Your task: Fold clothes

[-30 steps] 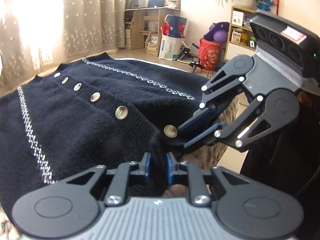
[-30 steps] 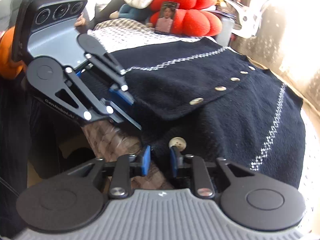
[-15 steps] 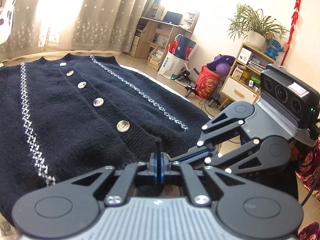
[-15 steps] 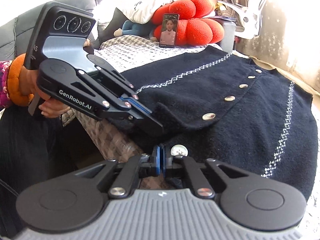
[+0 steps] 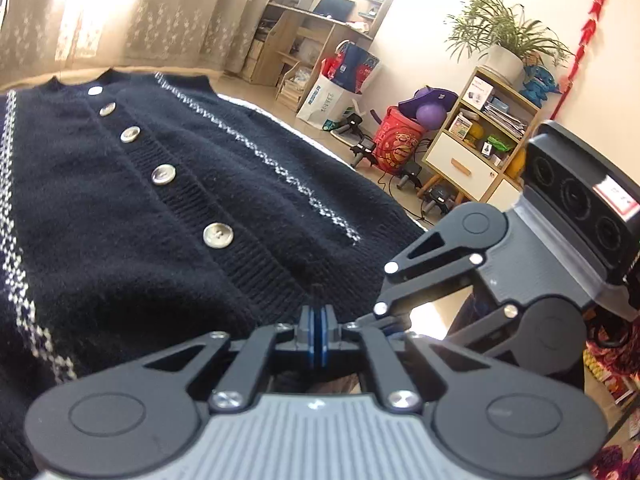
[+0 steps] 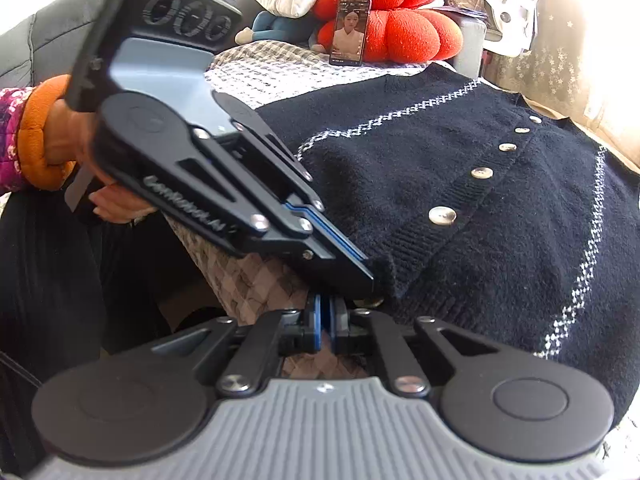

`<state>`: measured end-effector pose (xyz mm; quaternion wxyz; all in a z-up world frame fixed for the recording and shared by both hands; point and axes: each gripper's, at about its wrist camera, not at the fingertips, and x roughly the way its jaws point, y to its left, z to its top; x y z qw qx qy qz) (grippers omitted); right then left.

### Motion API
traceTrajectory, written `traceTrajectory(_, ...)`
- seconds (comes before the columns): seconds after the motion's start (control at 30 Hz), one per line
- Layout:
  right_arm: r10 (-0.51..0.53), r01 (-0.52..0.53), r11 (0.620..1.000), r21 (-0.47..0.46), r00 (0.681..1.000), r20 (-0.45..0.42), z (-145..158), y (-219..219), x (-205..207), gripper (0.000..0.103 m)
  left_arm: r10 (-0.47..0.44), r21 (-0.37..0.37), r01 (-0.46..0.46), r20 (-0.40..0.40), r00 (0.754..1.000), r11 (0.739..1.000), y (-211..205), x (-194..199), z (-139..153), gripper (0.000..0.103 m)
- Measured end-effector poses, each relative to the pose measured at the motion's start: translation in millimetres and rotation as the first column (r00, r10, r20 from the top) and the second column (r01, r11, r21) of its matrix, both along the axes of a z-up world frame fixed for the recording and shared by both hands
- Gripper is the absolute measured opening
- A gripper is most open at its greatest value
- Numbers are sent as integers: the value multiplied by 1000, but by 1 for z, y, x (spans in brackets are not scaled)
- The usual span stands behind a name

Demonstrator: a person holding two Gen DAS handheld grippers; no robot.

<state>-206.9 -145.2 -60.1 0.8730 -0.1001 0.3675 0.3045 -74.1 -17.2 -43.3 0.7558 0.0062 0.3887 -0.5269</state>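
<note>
A dark navy knit cardigan with pearl buttons and white patterned stripes lies flat on a checked cover; it also shows in the right wrist view. My left gripper is shut on the cardigan's bottom hem at the button band, and its tips pinch a hem corner in the right wrist view. My right gripper is shut on the hem beside it, next to the lowest button. In the left wrist view the right gripper sits just right of mine, its tips hidden.
A checked grey-brown cover hangs under the hem. Red cushions and a propped phone lie behind the cardigan. A wooden shelf, red bin, desk and curtains stand across the floor.
Both grippers went from open around the hem to shut on it. They have since moved closer together and lifted the hem slightly.
</note>
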Motion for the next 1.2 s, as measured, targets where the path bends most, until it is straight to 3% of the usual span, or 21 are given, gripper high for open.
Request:
traceTrajectory(0.13,6,-6,999,42,1000,9,14,-14,-7,12,-9,-8,9,-40,999,1000,2,2,-4,8)
traceTrajectory(0.2,-19,17,997,72,999,27,22,-23,-8,12,-33,-14,32,-37,999,999,4,0,-1,16)
traceTrajectory(0.4,-118,108,989,101,988,101,38,-41,5,12,-57,-89,63,59,997,994,22,2,20,25)
traceTrajectory(0.53,-112,102,990,97,988,103,32,-33,26,12,-31,-23,34,131,991,999,20,10,17,25)
traceTrajectory(0.7,-86,86,996,9,994,65,10,-20,43,12,-68,63,60,132,989,996,18,13,0,27)
traceTrajectory(0.83,-60,64,997,-45,994,87,2,-18,32,15,-104,51,98,123,987,994,25,8,-3,35)
traceTrajectory(1.1,-58,61,998,-31,995,75,1,-26,19,16,-158,60,153,85,984,986,34,-6,0,49)
traceTrajectory(1.2,-52,54,998,-29,997,62,3,-27,15,21,-180,73,175,81,980,982,37,-10,4,49)
